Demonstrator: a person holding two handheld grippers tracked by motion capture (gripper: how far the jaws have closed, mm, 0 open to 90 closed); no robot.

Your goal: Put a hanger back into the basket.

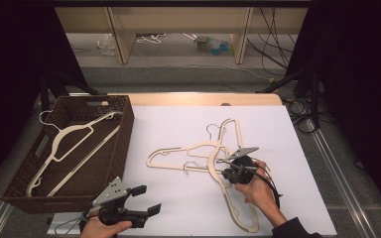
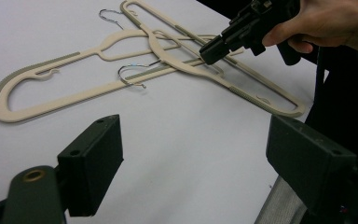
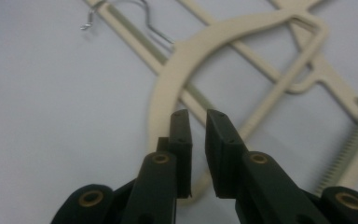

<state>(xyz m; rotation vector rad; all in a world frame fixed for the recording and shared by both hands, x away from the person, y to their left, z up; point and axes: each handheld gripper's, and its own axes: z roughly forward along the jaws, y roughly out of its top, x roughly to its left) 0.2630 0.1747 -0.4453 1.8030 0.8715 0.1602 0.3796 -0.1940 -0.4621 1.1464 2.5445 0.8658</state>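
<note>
Open white table surface between left tool and the two crossed cream plastic hangers: free passage there. Left edge blocked by dark brown woven basket, itself occupied by a third cream hanger. Centre obstructed by crossed hanger arms and two projecting wire hooks. Right tool at the crossing, jaws nearly closed over one hanger arm. Clear surface beyond the hangers toward the far edge.

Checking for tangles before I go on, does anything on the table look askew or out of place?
Yes. The two cream hangers on the white table lie crossed, one over the other, not side by side. One hanger lies in the brown basket.
</note>
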